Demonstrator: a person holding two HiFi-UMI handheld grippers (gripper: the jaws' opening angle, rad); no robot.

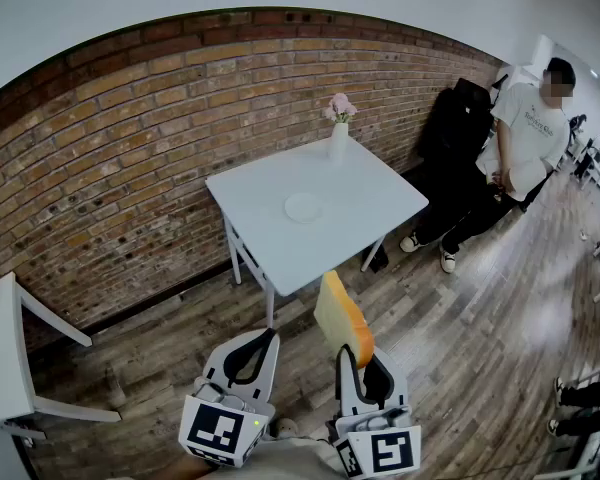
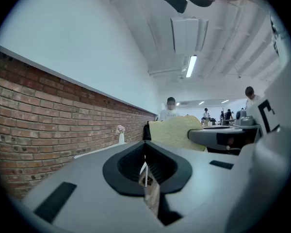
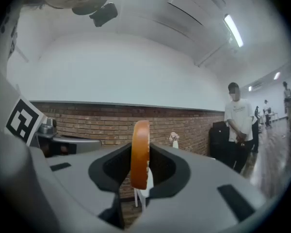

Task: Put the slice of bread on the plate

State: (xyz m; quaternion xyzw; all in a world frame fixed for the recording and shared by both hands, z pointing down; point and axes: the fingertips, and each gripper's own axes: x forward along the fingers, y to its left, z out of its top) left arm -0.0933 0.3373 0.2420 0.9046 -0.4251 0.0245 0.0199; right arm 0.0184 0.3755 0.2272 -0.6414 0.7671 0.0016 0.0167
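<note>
- my right gripper (image 1: 358,356) has its fingers pinching the slice of bread (image 1: 340,316), which stands upright on edge above the wooden floor (image 1: 460,328).
- my left gripper (image 1: 262,343) is just beside it, fingers pressed together on nothing.
- the plate (image 1: 303,207) sits on the white table (image 1: 265,243), well apart from the bread.

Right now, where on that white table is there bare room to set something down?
The table is nearly bare. An empty plate lies mid-table; a vase stands at the far corner. Free: the near corner, both side strips beside the plate, and the plate itself. Only the vase corner is crowded.
</note>
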